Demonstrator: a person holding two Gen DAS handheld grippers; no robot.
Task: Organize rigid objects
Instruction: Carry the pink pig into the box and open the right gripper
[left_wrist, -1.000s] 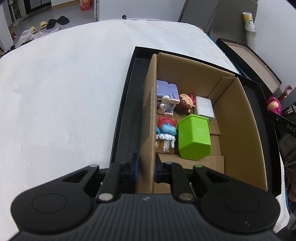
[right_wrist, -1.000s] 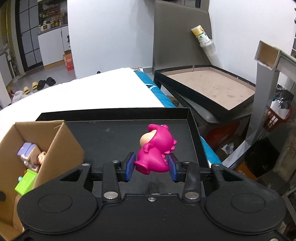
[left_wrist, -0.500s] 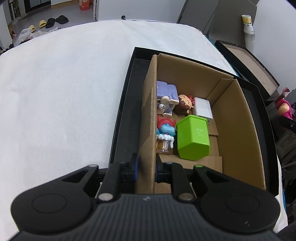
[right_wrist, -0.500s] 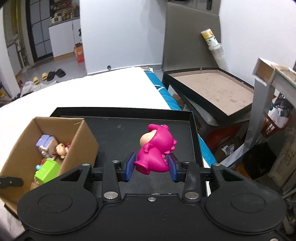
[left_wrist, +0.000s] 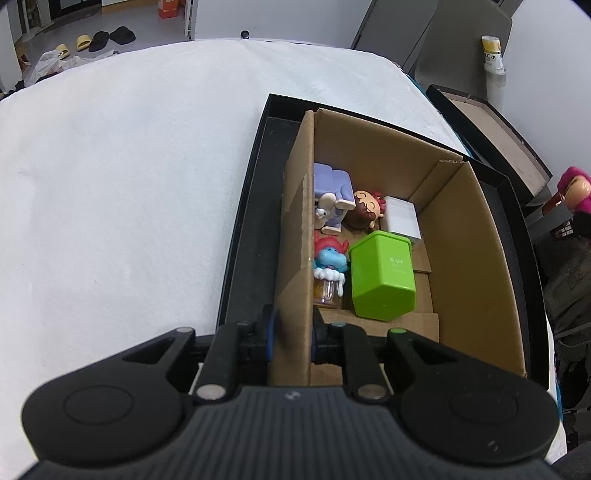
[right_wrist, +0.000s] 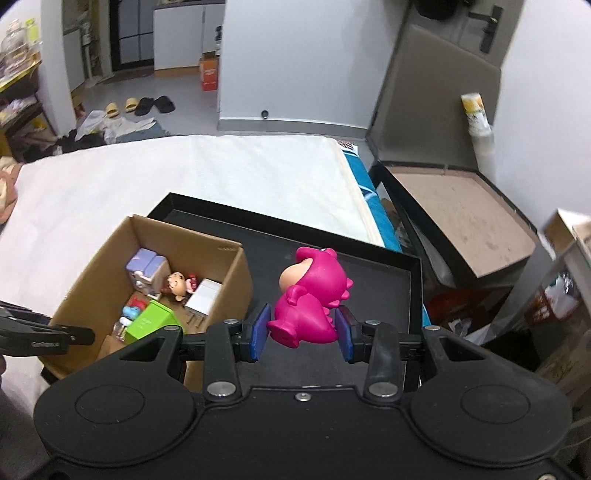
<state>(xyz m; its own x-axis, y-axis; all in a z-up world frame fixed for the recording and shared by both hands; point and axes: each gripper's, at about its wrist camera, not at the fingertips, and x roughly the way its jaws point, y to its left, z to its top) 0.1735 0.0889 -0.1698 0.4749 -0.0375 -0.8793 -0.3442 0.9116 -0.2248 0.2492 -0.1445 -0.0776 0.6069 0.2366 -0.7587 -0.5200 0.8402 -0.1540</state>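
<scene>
Magenta plastic, the dinosaur figure (right_wrist: 310, 295) sits clamped between the blue pads (right_wrist: 260, 332) of the right hand-held gripper (right_wrist: 304, 334), its rump pinched at both sides and its head tipped away from the camera. It hangs above the black tray (right_wrist: 373, 295), just to the right of the cardboard box (right_wrist: 236, 280) and clear of the box's rim. From the left wrist view the same figure (left_wrist: 574, 188) shows well to the right of the box, past the tray's far edge.

The cardboard box stands inside the tray, toward its left side, on a bed covered in white (left_wrist: 129, 184). The left hand-held gripper (left_wrist: 293, 338) is closed on the box's near left wall (left_wrist: 295, 258), one pad outside the wall and one inside. Within the box, against that wall, lie a lilac sofa toy (left_wrist: 332, 184), a brown-haired doll head (left_wrist: 364, 212), a white block (left_wrist: 400, 218), a blue figure with red hair (left_wrist: 330, 254) on a clear base, and a green bin (left_wrist: 382, 278) lying on its side nearest the gripper
</scene>
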